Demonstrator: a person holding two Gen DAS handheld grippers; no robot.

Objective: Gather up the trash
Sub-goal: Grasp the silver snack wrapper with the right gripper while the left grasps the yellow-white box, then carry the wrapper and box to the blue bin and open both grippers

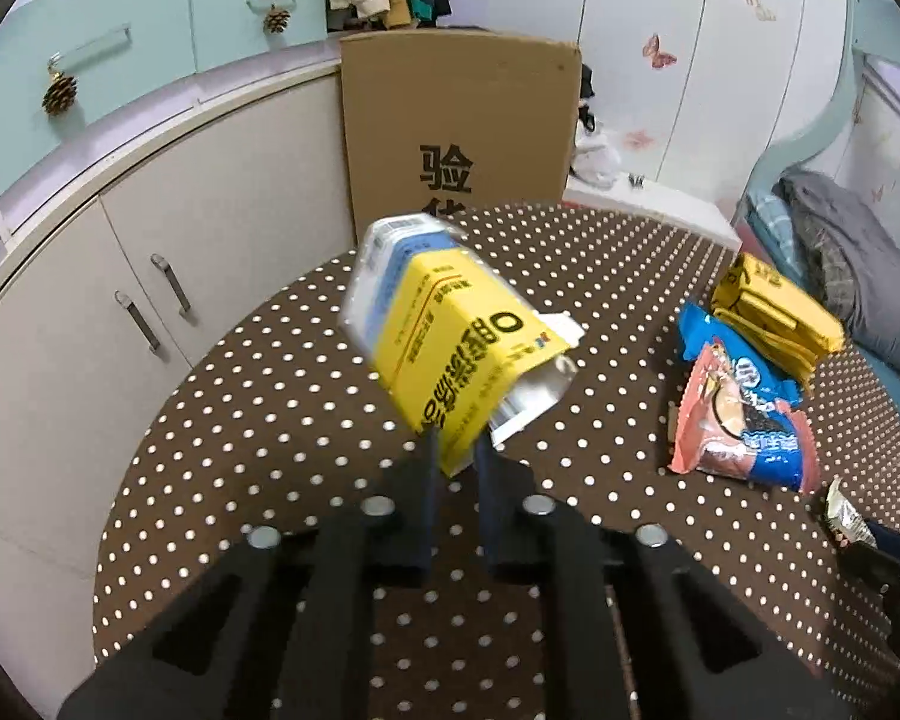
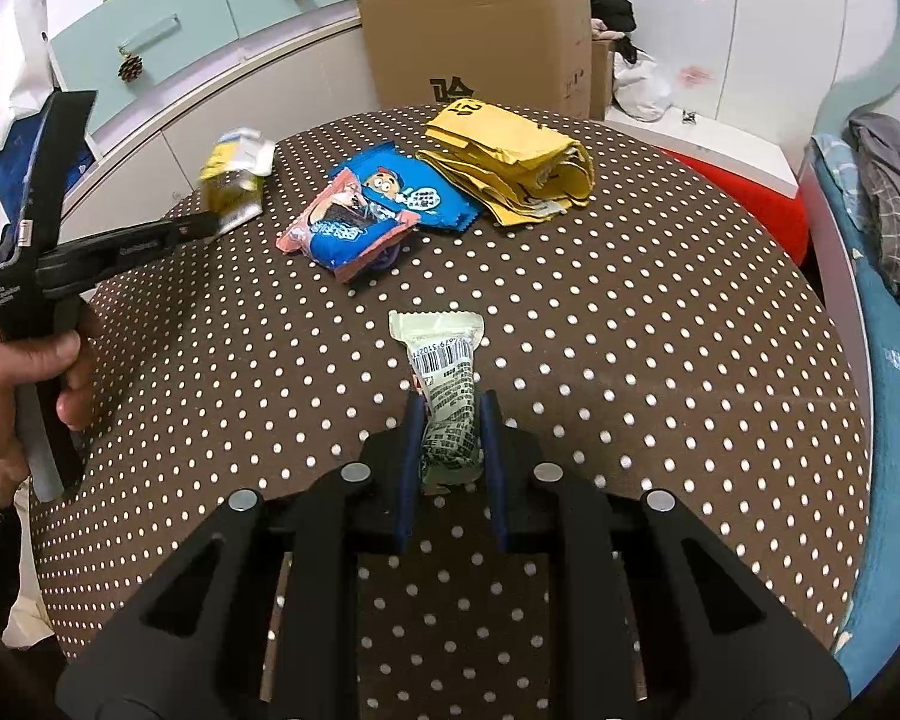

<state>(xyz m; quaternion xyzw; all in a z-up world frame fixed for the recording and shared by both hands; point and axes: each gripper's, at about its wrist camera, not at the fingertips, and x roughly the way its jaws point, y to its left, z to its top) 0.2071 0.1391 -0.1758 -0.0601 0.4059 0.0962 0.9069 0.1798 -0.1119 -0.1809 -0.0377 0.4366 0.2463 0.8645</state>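
Left hand-held gripper (image 1: 455,450) clamped a crumpled yellow carton (image 1: 450,354); right hand-held gripper (image 2: 450,420) gripped a white barcoded wrapper (image 2: 444,384) above the polka-dot worktop (image 2: 630,360).

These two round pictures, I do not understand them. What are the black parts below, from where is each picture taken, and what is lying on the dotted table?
A person holds a hand-operated gripper in each hand; each carries a fisheye camera looking along its two fingers. The left view shows the left gripper shut on a yellow carton, lifted off the dotted table. The right view shows the right gripper shut on a white wrapper. On the table lie a pink-and-blue snack bag, a blue wrapper and folded yellow bags. A cardboard box stands behind.
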